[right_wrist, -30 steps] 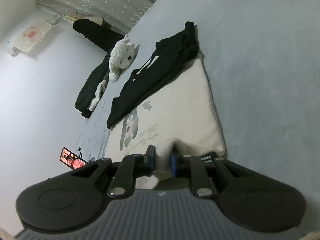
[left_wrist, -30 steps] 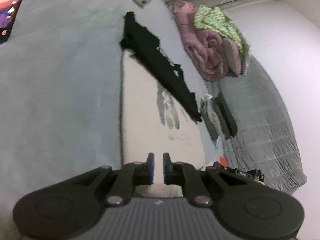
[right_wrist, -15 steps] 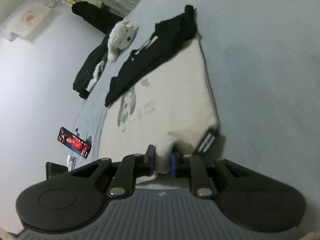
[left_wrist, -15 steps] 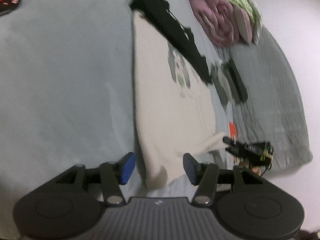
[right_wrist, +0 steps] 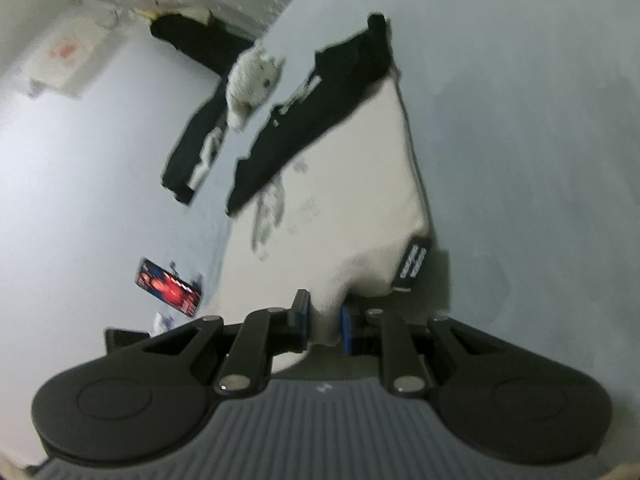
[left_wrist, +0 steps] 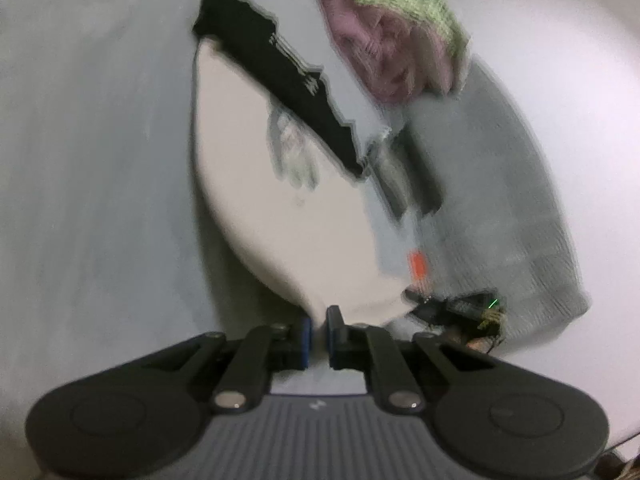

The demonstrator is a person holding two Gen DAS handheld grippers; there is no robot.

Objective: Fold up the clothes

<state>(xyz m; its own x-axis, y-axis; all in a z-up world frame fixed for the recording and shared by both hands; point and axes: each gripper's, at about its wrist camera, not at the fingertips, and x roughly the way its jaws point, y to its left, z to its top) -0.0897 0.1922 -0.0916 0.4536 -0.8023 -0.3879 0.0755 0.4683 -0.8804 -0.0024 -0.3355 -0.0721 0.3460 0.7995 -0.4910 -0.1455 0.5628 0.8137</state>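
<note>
left wrist view, blurred: the left tool (left_wrist: 317, 330) has its blue-padded fingers drawn close together and clenched on the near edge of the cream shirt (left_wrist: 280, 216), which spreads away ahead of the tool over the grey bed (left_wrist: 92, 184). a black garment (left_wrist: 276, 80) lies across the shirt's far end, and a pink and green bundle (left_wrist: 400, 40) sits further off to the tool's right. right wrist view: the right tool (right_wrist: 325, 322) is pinching a raised fold of the same cream shirt (right_wrist: 344, 200) between its fingers, with a black label (right_wrist: 414, 266) just ahead to the right. beyond it lie the black garment (right_wrist: 316, 112) and a white plush toy (right_wrist: 252, 80); a phone (right_wrist: 168, 288) is off to the left.
</note>
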